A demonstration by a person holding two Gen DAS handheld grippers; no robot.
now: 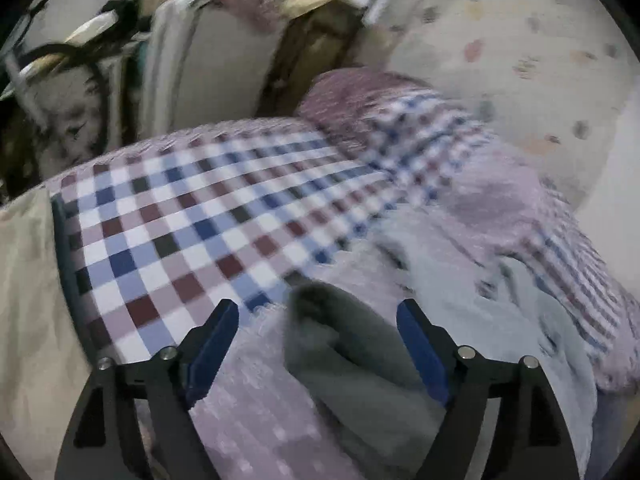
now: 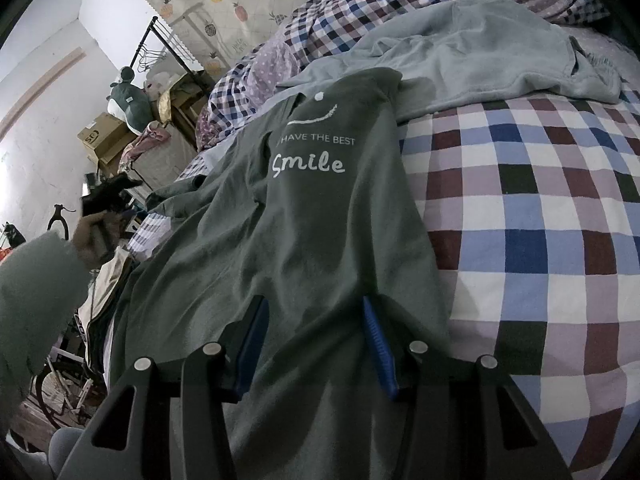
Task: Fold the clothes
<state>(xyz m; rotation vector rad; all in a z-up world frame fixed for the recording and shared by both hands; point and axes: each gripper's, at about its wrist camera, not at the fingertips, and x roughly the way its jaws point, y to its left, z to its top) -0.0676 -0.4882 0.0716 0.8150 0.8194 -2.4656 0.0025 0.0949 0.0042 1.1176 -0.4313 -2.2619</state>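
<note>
My right gripper (image 2: 314, 344) has its jaws spread, one blue pad on each side of the lower part of the green T-shirt (image 2: 304, 216), which passes between them; no pinch is visible. The T-shirt lies lengthwise ahead of these jaws on the bed, print side up, with white lettering reading "HAVE THE BEST Smile" (image 2: 308, 162) further forward. To the right of the jaws the checked bedcover (image 2: 532, 216) is exposed. Beyond the T-shirt's far end lies a pale grey-blue garment (image 2: 472, 60), crumpled, touching or overlapping the T-shirt's top edge. To the left of these jaws, a green sleeve (image 2: 36, 280) and a hand (image 2: 94, 236) hold the other tool. My left gripper (image 1: 318, 344) also has its jaws spread, holding nothing. This view is motion-blurred. A dark green fold of cloth (image 1: 344, 344) sits between and just ahead of these jaws, resting on lilac dotted fabric (image 1: 256, 400); the checked cover (image 1: 192, 216) extends ahead and to the left.
</note>
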